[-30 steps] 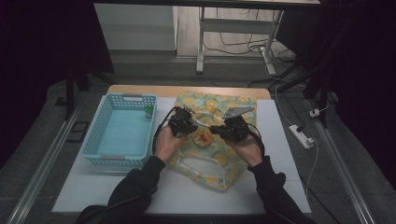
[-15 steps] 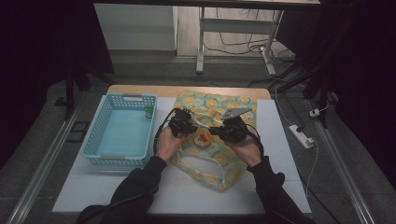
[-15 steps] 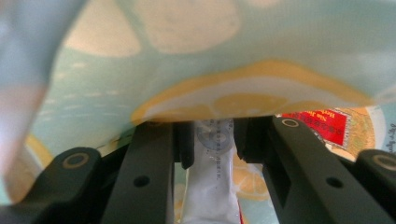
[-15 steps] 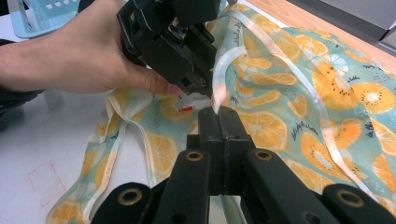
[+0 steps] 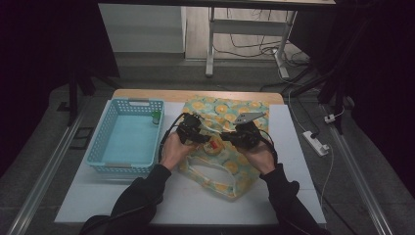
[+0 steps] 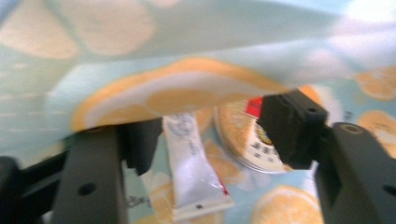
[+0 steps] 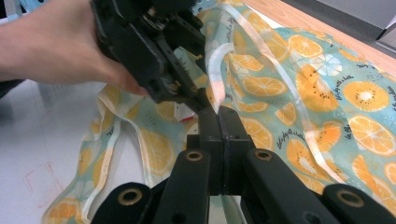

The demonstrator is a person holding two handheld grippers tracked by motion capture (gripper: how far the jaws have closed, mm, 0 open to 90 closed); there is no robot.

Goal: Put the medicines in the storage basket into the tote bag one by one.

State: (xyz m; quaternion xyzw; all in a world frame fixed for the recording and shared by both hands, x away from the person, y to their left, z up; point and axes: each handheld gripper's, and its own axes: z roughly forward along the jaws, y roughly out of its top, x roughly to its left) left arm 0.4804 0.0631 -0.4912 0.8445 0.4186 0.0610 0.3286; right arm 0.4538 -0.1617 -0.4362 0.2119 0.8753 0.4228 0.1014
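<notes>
While the right gripper (image 7: 219, 116) pinches the orange-slice-print teal fabric bag (image 5: 244, 110), the left gripper (image 6: 210, 140), jaws just spreading, straddles a white sachet (image 6: 194, 172); blue plastic basket (image 5: 105, 142) at nine o'clock.

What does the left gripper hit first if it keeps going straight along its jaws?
Probably the white sachet lying between the open jaws of the left gripper inside the fruit-print bag; the round tin sits just beside it. Depth is blurry.

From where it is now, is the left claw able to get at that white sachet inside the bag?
Probably yes: the left claw stands open with the sachet between its jaws, under the lifted bag.
</notes>
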